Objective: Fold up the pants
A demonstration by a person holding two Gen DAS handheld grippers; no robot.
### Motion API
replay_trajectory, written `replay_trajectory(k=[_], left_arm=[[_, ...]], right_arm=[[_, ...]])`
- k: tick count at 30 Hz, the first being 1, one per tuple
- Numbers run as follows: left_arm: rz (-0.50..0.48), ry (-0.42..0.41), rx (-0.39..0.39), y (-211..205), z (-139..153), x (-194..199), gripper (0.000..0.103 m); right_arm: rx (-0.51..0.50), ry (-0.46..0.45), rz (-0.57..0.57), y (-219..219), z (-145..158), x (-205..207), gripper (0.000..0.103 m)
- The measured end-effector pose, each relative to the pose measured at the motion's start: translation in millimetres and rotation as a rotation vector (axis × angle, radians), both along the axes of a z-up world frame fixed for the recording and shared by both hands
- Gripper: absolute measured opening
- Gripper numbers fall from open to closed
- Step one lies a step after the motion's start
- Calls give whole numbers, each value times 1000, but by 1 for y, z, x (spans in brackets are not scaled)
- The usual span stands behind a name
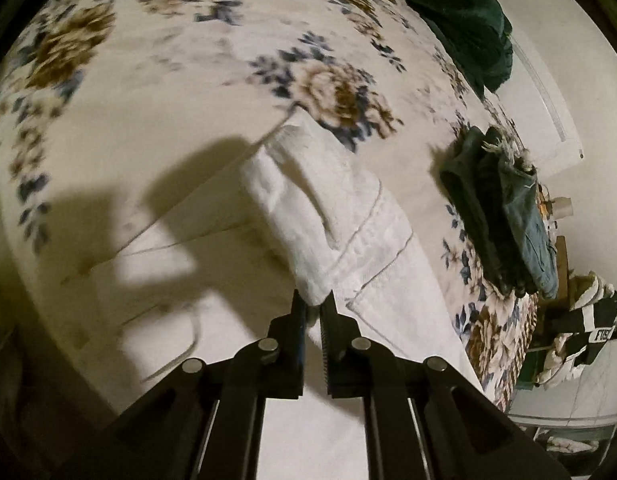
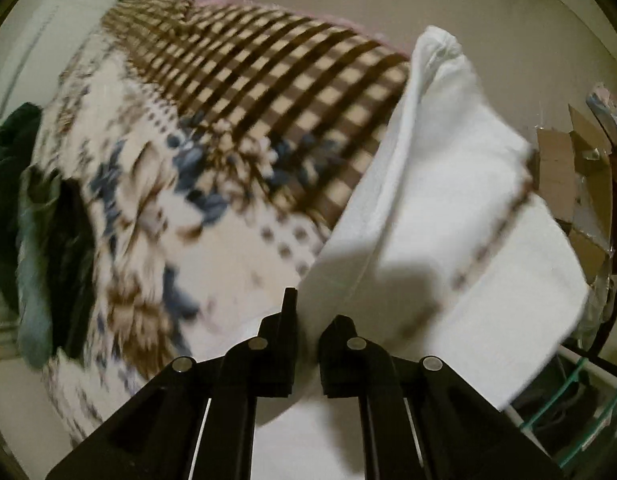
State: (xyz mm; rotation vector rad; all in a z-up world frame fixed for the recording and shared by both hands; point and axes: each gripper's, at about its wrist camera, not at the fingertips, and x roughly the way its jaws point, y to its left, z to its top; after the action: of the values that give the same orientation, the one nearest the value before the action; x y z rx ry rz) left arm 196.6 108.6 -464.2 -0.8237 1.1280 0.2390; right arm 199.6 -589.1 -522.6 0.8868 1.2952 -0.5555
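White pants (image 1: 348, 216) lie on a bed with a floral blanket (image 1: 156, 80). My left gripper (image 1: 313, 305) is shut on a folded edge of the pants and holds it lifted over the rest of the cloth. In the right wrist view the white pants (image 2: 440, 184) hang raised above the bed. My right gripper (image 2: 308, 312) is shut on their lower edge; the cloth covers its right fingertip.
A pile of folded dark and denim clothes (image 1: 504, 216) sits near the bed's right edge. A dark green garment (image 1: 460, 12) lies at the far corner. A brown checked blanket (image 2: 268, 80) covers the far bed end. Cardboard boxes (image 2: 576, 176) stand on the floor.
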Motion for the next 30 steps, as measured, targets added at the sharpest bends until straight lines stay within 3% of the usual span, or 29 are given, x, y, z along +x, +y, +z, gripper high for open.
replay_trajectory(k=[2, 5, 12, 15, 17, 20, 21, 22, 27, 30], left_arm=[[9, 10, -1, 8, 5, -18, 4], [2, 63, 19, 22, -1, -47, 4], [-25, 235, 66, 37, -66, -83, 5], [-8, 269, 60, 39, -77, -89, 5], [-21, 275, 47, 38, -75, -90, 8], [-45, 277, 66, 35, -65, -92, 44], [-50, 287, 85, 34, -62, -93, 70], [-52, 287, 93, 32, -58, -93, 83], [-71, 271, 149, 12, -31, -88, 83], [-113, 257, 206, -10, -15, -81, 83]], right_arm=[[9, 5, 9, 1, 11, -39, 9], [37, 45, 12, 8, 6, -88, 9], [105, 181, 30, 22, -70, -170, 9], [166, 222, -11, 16, -99, -195, 27], [198, 188, -85, 6, -100, -221, 50], [210, 107, -183, -16, -89, -256, 55], [197, 80, -204, -23, -84, -264, 55], [180, 59, -220, -30, -79, -269, 55], [74, 11, -302, -78, -69, -281, 55], [-79, 36, -320, -112, -63, -274, 55]])
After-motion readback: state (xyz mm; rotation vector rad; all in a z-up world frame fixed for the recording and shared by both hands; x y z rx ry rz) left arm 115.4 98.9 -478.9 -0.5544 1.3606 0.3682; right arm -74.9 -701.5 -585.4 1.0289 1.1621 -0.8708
